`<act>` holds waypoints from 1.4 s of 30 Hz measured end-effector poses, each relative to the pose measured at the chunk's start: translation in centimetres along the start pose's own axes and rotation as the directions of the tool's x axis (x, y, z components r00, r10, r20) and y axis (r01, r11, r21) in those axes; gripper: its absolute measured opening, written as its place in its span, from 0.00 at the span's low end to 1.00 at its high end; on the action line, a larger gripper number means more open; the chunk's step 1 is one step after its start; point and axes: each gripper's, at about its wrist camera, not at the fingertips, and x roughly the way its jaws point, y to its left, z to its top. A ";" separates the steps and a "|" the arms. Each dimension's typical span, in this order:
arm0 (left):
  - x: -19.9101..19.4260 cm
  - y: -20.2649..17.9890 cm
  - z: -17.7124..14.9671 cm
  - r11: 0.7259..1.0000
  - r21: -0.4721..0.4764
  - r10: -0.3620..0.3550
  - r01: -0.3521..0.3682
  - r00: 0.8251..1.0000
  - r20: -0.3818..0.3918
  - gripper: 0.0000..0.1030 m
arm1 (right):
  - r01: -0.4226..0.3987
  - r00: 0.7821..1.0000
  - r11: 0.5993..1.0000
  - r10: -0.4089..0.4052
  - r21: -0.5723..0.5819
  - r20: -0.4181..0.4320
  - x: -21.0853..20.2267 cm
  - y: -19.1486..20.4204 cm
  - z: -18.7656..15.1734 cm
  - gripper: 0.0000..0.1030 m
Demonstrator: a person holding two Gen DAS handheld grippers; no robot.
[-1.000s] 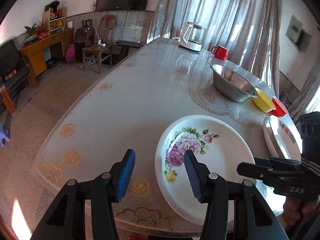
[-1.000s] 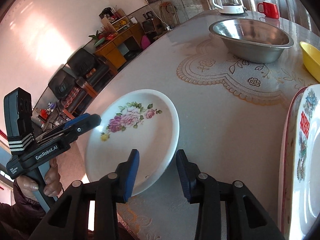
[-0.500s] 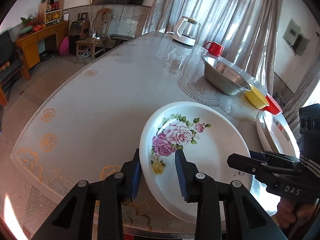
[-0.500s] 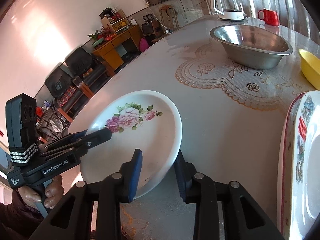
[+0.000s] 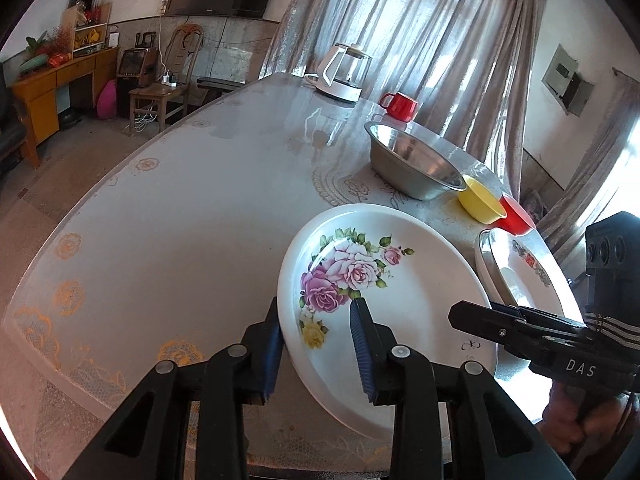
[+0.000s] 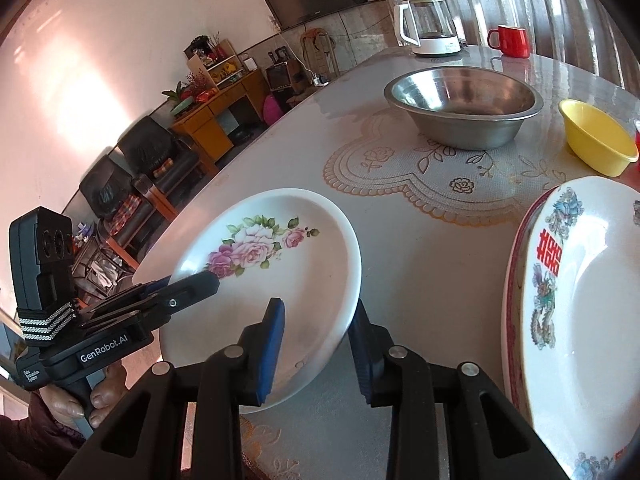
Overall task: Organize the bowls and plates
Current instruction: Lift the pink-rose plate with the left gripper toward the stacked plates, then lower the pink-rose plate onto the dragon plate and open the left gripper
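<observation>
At the near edge of the glass-topped table (image 5: 192, 208), the left gripper (image 5: 316, 344) has just closed its jaws on the left rim of the rose-patterned plate (image 5: 400, 292), while the right gripper (image 6: 316, 340) clamps its right rim, tilting it. Farther right lies a dragon-patterned plate (image 6: 580, 300); beyond stand a steel bowl (image 6: 464, 112), yellow bowl (image 6: 596, 140) and red bowl (image 5: 516, 216).

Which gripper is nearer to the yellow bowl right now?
Right. The right gripper grips the rose plate on its rim nearest the yellow bowl. The left gripper grips the plate's opposite rim, farther away.
</observation>
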 end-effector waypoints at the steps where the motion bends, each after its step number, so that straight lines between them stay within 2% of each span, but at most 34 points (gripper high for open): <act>1: -0.1 -0.4 0.1 1.000 0.010 -0.005 0.005 1.000 0.003 0.31 | 0.001 1.000 1.000 -0.001 0.007 0.008 -0.4 -0.1 -0.1 0.31; 10: 0.6 -5.4 1.8 0.989 0.119 -0.086 0.084 0.996 0.010 0.31 | 0.047 0.994 0.995 -0.055 0.089 0.090 -4.5 -2.6 -0.5 0.31; 20: 2.8 -12.9 3.0 0.953 0.239 -0.184 0.187 0.982 -0.033 0.31 | 0.127 0.971 0.965 -0.167 0.229 0.168 -9.7 -6.9 -2.0 0.31; 30: 6.5 -18.6 3.1 0.919 0.293 -0.233 0.264 0.963 -0.138 0.33 | 0.216 0.946 0.910 -0.286 0.355 0.156 -12.3 -11.3 -3.8 0.32; 42: 9.4 -21.6 2.5 0.899 0.336 -0.224 0.281 0.954 -0.200 0.37 | 0.305 0.916 0.861 -0.382 0.407 0.123 -13.1 -14.1 -4.6 0.33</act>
